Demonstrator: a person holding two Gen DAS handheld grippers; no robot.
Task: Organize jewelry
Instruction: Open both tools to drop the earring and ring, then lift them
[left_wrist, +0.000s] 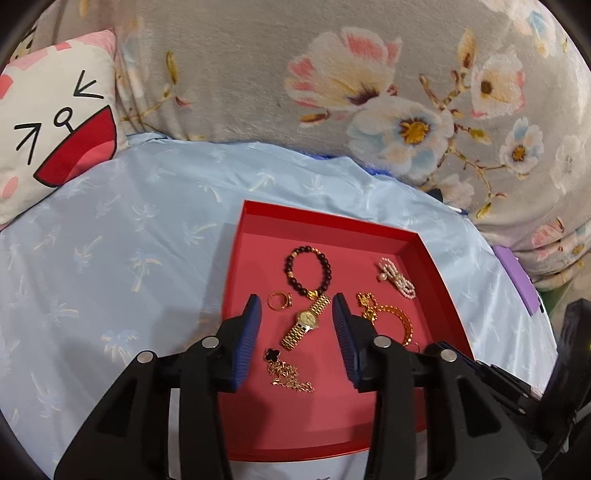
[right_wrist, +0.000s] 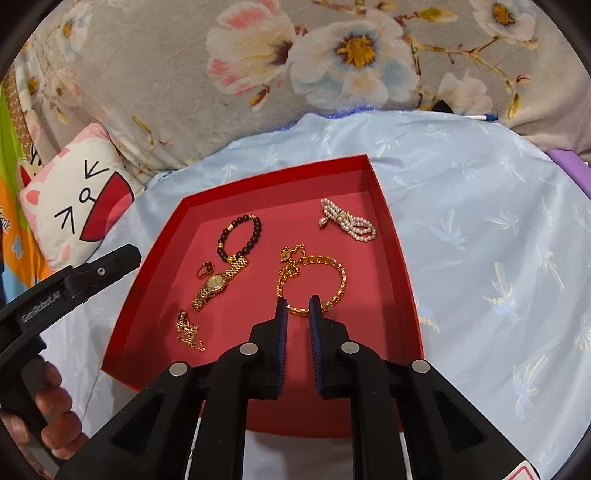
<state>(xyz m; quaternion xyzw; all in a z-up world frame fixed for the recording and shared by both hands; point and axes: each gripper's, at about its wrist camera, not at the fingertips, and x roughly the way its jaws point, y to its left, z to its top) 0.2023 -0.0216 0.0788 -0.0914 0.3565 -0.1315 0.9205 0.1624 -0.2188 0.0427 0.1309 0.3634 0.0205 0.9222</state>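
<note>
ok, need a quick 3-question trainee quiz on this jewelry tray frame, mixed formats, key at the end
1. True or false: the gold watch lies outside the red tray.
2. Multiple choice: the right gripper is closing in on which piece? A) pearl bracelet B) gold chain bracelet C) dark bead bracelet
3. Fill in: the left gripper hovers over the watch with its jaws ____.

Key: 1 false; 2 B; 3 open

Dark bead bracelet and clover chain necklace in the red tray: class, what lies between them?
The gold watch, stretched diagonally between the dark bead bracelet and the clover chain necklace; clearest in the left wrist view.
</note>
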